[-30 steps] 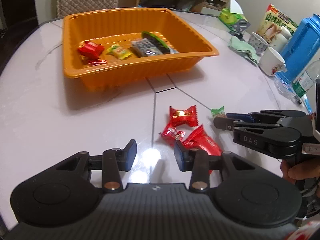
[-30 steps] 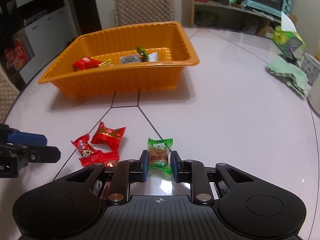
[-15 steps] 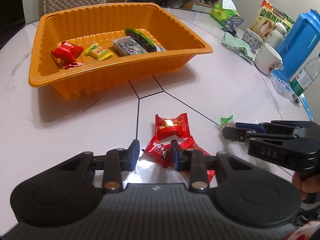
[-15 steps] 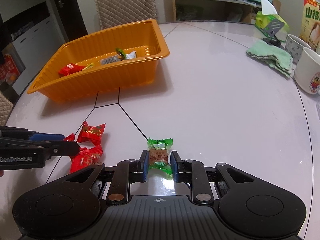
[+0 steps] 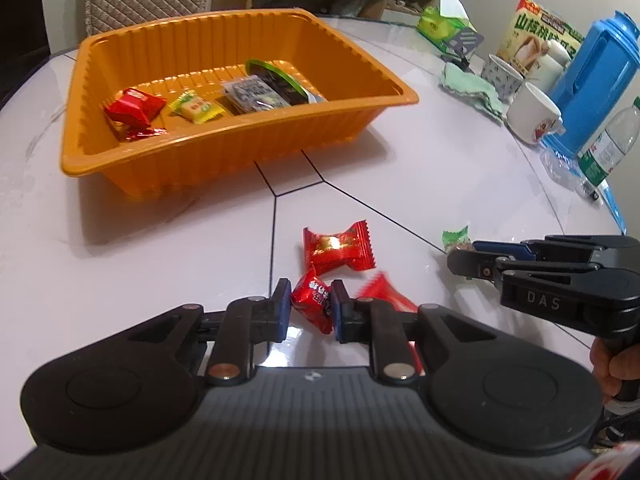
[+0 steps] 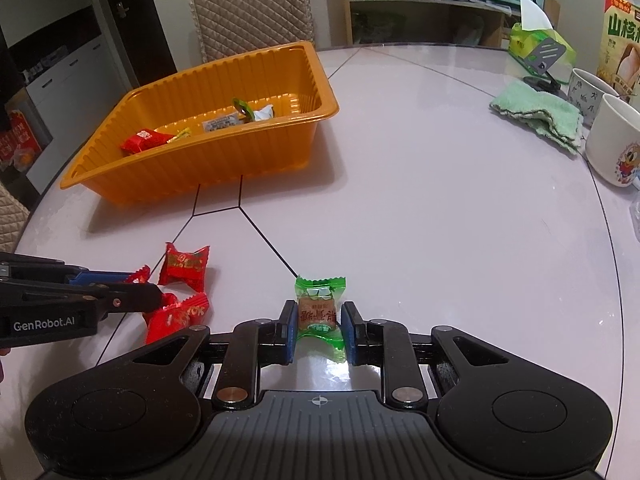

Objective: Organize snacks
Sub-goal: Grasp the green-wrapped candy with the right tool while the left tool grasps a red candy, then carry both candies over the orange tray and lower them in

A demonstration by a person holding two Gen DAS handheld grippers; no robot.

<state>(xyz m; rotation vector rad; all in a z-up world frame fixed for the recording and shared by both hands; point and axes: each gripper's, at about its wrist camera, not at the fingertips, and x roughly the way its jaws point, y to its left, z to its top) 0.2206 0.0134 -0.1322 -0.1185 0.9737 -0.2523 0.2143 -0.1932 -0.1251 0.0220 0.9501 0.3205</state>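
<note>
Nearest, the left tool (image 5: 307, 310) pinches a crinkled red candy (image 5: 313, 305) and the right tool (image 6: 319, 330) clamps a green-wrapped candy (image 6: 319, 312), both low over the glossy white table (image 6: 440, 220). Farther off, a ribbed orange plastic tray (image 5: 248, 148) holds red, yellow and dark wrapped snacks.

Glossy table (image 6: 440, 200), ribbed plastic tray (image 5: 240, 148), shiny foil wrappers (image 5: 336, 246)

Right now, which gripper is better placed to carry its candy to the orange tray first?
Probably right. The right gripper is pinched on the green candy, with bare table ahead to the orange tray. The left gripper is closing on a small red candy, with other red candies crowding it.
</note>
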